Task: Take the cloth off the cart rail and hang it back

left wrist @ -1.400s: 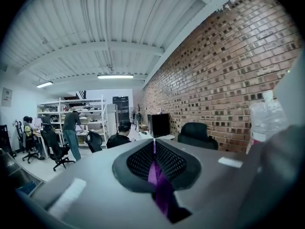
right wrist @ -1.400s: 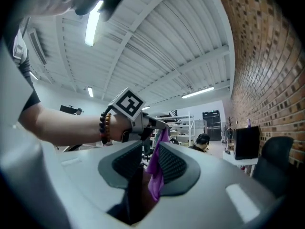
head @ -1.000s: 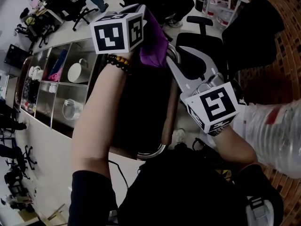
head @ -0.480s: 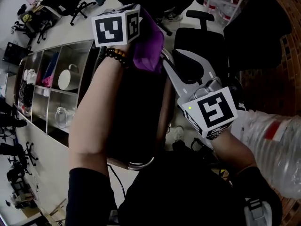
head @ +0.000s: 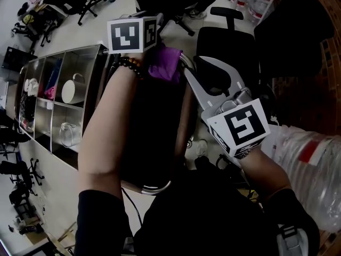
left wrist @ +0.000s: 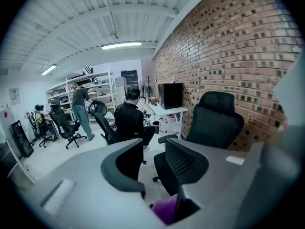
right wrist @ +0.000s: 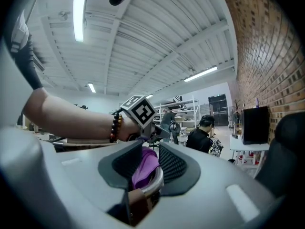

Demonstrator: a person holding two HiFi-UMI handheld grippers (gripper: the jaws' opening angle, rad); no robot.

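Purple cloth point(head: 166, 64) is bunched over the far corner of the cart rail point(head: 183, 122). It looks soft, light and floppy, so it's probably best pinched at a thick fold. The left gripper point(left wrist: 155, 171) has just been opened wide, with the cloth low between the jaws, unpressed. The right gripper point(right wrist: 150, 163) is parted too, rail and cloth framed in its gap, nothing clamped. Room is tight: an office chair point(head: 224, 52) is parked beside that corner.

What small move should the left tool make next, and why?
Probably lift the left tool back clear. Its jaws have just been opening, the purple cloth lies low between them unpressed, draped on the cart rail, so the hang looks done.
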